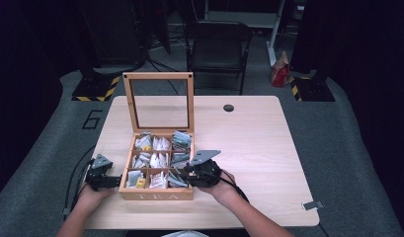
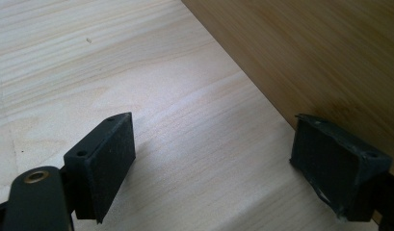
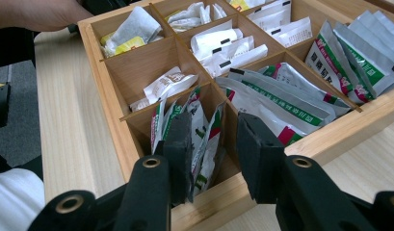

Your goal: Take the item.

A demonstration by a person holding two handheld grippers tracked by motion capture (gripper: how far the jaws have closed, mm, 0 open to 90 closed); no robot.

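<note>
Tea packets point(image 3: 204, 132) stand between the right tool's point(image 3: 215, 144) part-open jaws, unclamped.

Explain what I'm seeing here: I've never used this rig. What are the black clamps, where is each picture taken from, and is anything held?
No robot here: a person holds a two-jaw claw in each hand. The high view looks down on a pale wooden table with an open tea box, lid standing up, its compartments full of tea packets.

The left claw sits beside the box's left wall. Its own camera looks along its jaws: they stand wide apart over bare table, with the box wall next to one of them. It holds nothing.

The right claw reaches into the box's near right corner. Its camera shows green-and-white tea packets standing between the jaws. Whether the pads press on them yet, I cannot tell.
</note>
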